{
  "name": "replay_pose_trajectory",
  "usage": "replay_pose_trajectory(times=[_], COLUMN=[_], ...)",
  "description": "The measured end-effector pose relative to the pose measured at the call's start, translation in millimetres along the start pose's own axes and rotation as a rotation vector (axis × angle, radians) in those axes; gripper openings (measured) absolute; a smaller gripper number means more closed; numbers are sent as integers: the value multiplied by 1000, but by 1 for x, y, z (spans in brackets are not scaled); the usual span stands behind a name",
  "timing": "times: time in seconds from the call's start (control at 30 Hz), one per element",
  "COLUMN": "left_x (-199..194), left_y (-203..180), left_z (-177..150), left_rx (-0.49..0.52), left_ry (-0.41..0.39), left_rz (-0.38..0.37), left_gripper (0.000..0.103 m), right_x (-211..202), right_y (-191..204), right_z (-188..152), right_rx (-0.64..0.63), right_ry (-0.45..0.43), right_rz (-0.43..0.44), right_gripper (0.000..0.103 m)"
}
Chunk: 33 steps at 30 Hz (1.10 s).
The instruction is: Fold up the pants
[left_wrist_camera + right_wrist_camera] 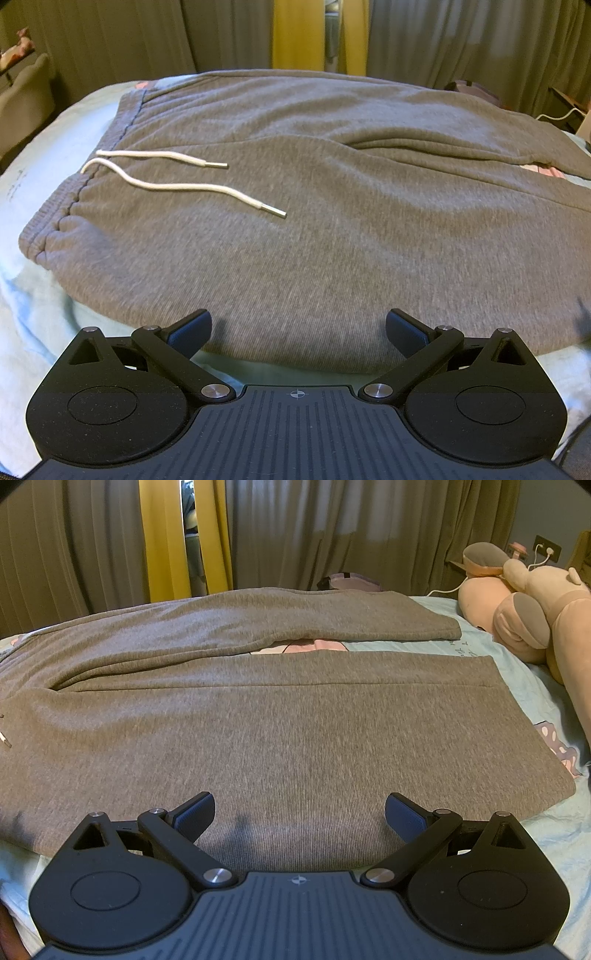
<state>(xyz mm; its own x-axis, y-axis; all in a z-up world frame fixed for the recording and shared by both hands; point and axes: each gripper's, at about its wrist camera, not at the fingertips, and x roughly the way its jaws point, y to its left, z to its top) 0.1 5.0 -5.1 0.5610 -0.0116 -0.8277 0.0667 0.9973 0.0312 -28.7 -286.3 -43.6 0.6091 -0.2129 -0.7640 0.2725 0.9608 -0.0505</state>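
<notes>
Grey pants (314, 206) lie spread flat on a bed (40, 280) covered by a pale blue sheet, waistband toward the left, both legs running to the right. Two white drawstrings (177, 184) with metal tips rest on the front panel near the waistband. In the right wrist view the near leg (295, 738) lies flat with its hem at the right; the far leg (295, 620) angles away, leaving a wedge of sheet with a pink print exposed between them.

The left hand-held gripper (298, 326) sits at the near edge of the pants below the waist area, jaws spread wide, holding nothing. The right hand-held gripper (299, 810) sits at the near edge of the near leg, jaws likewise spread and empty. Whether either finger touches the fabric cannot be told.

A plush toy (532, 605) lies at the right of the bed, cut off by the frame edge. Grey curtains (332, 535) and a yellow curtain (166, 539) hang behind. A white cable (447, 587) runs to a wall socket (548, 548); a dark object beyond the far leg is hard to make out.
</notes>
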Motion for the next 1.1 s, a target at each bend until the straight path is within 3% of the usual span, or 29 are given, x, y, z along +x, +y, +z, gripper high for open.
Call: replay_pose_trajectory(times=[1.1], left_x=[0], left_y=[4], left_z=[3], left_rx=[-21], left_ry=[7], left_rz=[-10], left_gripper=[103], right_x=[3], right_y=[3], right_z=[4], right_rx=[-2], right_ry=[32], right_rz=[-9], right_gripper=[99])
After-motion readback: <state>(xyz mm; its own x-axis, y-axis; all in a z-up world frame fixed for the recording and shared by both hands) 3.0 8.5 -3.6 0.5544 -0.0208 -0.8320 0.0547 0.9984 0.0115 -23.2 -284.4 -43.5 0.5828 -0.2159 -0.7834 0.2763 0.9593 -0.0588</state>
